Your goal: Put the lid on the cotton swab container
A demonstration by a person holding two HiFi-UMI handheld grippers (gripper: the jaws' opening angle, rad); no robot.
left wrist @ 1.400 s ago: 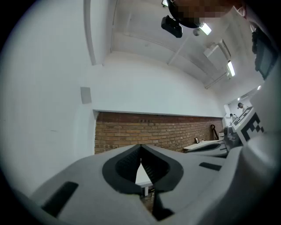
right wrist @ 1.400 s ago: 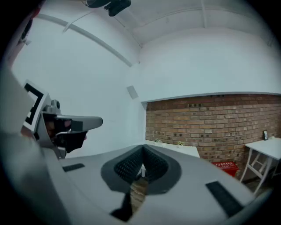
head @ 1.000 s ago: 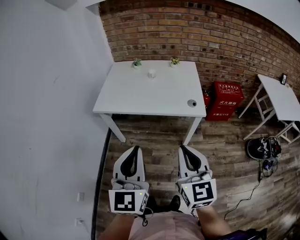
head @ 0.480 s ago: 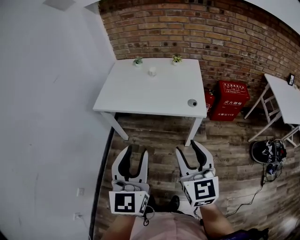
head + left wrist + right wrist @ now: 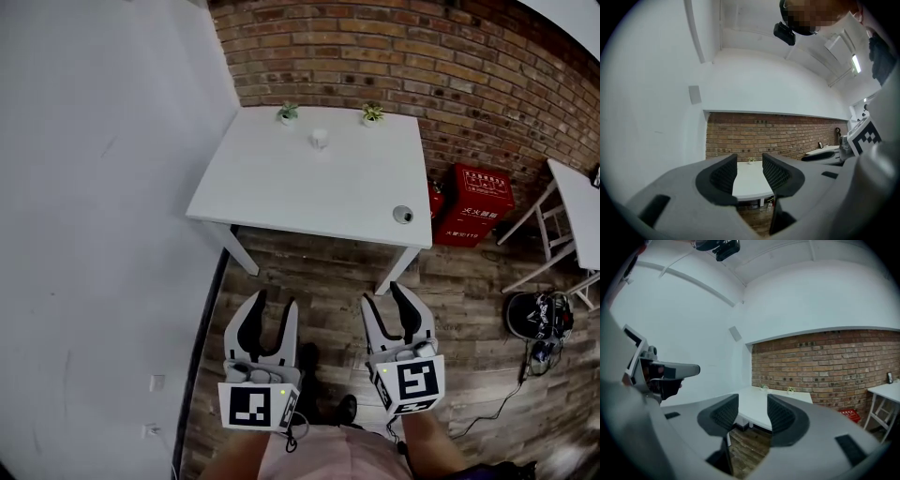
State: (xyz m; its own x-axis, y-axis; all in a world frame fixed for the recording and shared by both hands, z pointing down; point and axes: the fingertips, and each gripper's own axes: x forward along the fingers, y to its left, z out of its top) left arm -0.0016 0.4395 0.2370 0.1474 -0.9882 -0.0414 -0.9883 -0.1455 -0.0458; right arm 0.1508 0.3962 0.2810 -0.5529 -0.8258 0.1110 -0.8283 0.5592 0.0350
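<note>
Both grippers hang over the wooden floor (image 5: 309,281), well short of the bench (image 5: 309,187). The left gripper (image 5: 274,302) has its fingers partly apart and the right gripper (image 5: 386,295) has its fingers wide. Both have just been opening, with nothing between them.

The small white container (image 5: 320,139) stands near the far edge, between two little potted plants (image 5: 288,112). What looks like the lid (image 5: 403,215) lies flat close to the near right corner. A clumsy pinch there could push it off the edge. The container looks light, so pressing the lid on without steadying it might tip it or knock a plant.

The red box (image 5: 483,202) beside the bench carries white characters too small to read. The container shows no readable label.
</note>
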